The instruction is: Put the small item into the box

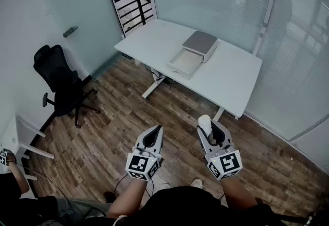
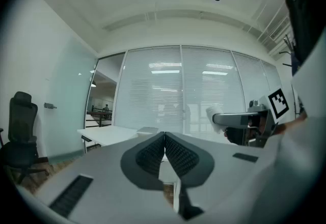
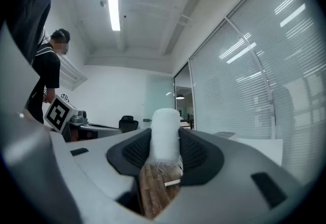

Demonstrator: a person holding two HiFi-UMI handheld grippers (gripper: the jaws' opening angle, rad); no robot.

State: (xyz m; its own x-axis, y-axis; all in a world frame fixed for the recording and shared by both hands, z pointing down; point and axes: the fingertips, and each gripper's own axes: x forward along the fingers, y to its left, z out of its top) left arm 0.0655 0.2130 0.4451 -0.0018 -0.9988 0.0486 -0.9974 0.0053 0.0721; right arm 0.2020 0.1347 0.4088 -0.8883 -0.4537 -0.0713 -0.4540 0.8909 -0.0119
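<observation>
Count: we log one box [image 1: 194,51] on one bench [image 1: 154,40], at 12 o'clock. One small item [image 3: 165,136], a white, textured cylinder, is pinched upright in the right gripper [image 1: 209,126] fingers. Left gripper [image 1: 154,133] fingers are pressed together.

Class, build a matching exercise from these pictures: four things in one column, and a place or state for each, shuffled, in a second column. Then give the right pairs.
1. left gripper
2. right gripper
3. box
4. office chair

A. on the white table
B. jaws together, nothing between them
C. on the wooden floor
D. shut on the white small item

Pairs: 1-B, 2-D, 3-A, 4-C.
</observation>
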